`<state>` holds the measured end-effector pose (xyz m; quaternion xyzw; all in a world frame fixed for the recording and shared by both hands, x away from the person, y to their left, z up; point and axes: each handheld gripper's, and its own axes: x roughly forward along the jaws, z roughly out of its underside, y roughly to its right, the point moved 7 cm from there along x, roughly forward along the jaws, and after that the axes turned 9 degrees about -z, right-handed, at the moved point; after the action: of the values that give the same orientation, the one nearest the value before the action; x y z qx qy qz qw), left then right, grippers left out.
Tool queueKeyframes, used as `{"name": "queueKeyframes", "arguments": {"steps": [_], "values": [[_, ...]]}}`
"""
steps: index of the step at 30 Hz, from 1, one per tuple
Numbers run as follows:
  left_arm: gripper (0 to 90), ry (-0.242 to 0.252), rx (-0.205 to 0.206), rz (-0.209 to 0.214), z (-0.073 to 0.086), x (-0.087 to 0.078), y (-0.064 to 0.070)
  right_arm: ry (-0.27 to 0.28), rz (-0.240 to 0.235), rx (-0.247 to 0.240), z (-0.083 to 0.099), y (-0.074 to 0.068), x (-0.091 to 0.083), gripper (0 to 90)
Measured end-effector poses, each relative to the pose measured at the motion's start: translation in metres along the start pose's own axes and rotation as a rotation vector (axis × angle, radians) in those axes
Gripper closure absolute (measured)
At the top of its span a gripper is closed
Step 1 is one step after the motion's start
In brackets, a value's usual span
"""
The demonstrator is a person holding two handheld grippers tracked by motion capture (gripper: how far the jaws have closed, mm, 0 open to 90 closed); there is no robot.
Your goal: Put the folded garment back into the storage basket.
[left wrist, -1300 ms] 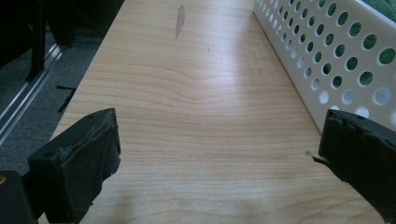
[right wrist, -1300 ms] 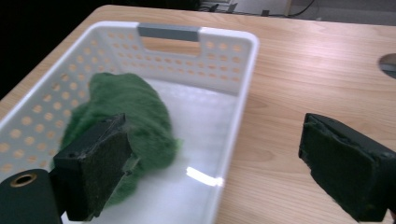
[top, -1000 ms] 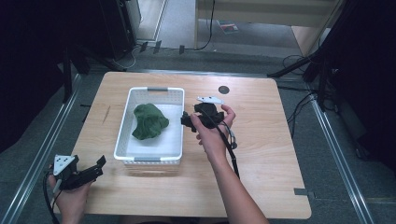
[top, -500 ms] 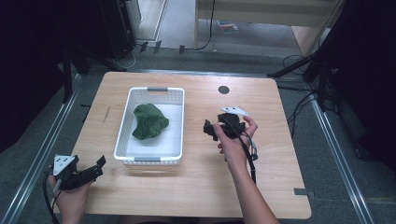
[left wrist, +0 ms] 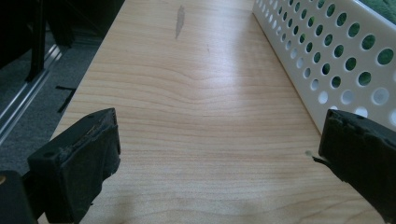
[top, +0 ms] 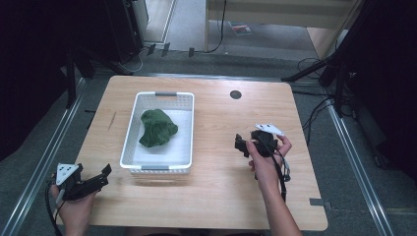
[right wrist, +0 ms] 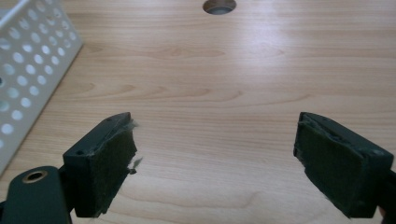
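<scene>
Right gripper (top: 242, 145) now farther from basket (top: 132, 129)

I judge this a lab or recording studio: my wooden worktop (top: 216, 187) stands between metal floor rails (top: 44, 162), with black stands (top: 339, 73), loose cables (top: 221, 29) and dark surrounds.

Tongs (left wrist: 219, 158) agape over bare table (left wrist: 196, 102); perforated basket (left wrist: 327, 56) right.

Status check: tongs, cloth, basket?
Left tongs open, empty, by basket's near corner. Right tongs open, empty, over bare table. Green cloth bunched inside white basket. Nothing in the way.
</scene>
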<state>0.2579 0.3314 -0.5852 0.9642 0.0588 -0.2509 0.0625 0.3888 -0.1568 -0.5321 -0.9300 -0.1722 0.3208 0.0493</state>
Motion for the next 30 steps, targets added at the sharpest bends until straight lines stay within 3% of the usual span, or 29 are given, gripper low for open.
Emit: {"name": "queueKeyframes", "arguments": {"steps": [13,30], "values": [[0.0,0.031,-0.001,0.011,-0.001,-0.002,0.002,0.038,0.050,0.039,0.023,0.049,-0.021,13.4],[0.0,0.051,-0.011,0.021,-0.002,-0.004,0.005,0.042,0.110,0.086,0.064,0.110,-0.053,13.6]]}}
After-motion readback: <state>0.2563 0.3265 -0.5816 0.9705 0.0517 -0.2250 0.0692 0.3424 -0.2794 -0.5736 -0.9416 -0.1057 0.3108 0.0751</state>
